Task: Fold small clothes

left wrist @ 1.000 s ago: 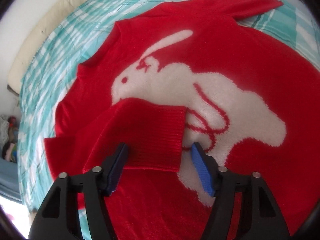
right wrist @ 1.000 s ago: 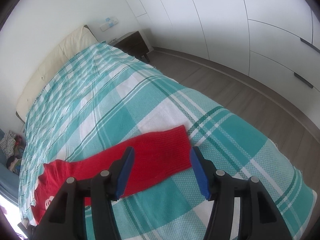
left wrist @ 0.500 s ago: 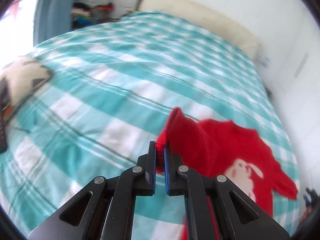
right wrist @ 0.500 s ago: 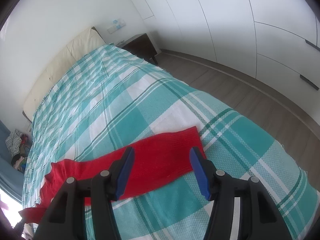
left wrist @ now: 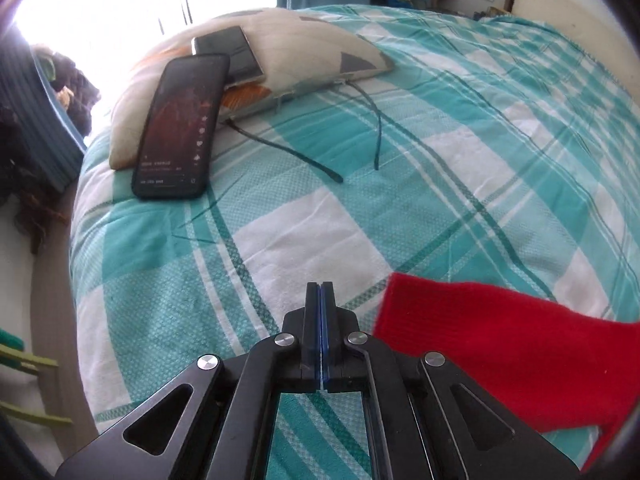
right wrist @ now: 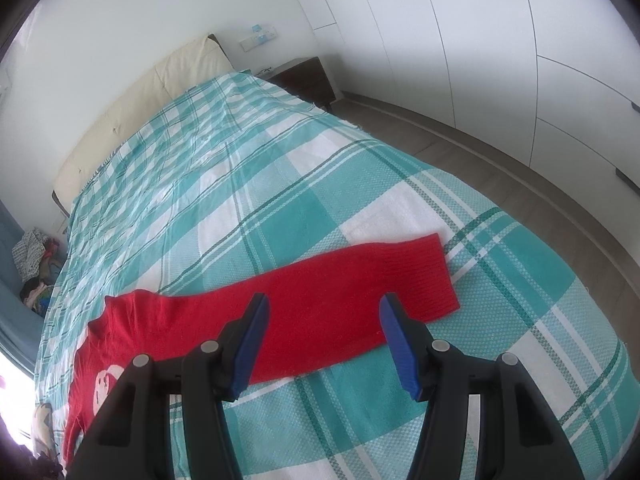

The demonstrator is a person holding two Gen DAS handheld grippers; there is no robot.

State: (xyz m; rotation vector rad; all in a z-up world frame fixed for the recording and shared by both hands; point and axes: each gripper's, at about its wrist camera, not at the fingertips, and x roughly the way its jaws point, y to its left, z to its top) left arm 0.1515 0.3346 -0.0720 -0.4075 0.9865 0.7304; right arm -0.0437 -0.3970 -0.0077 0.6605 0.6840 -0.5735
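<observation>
released since half a second ago, red sweater's sleeve lies beside my closed, empty left claw; my right claw hangs open over the other sleeve on the bed.

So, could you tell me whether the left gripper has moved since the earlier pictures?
Yes. The left gripper has swung away from the rabbit sweater, which now lies at its right, and it points toward the pillow and phones, fingers shut and holding nothing.
</observation>
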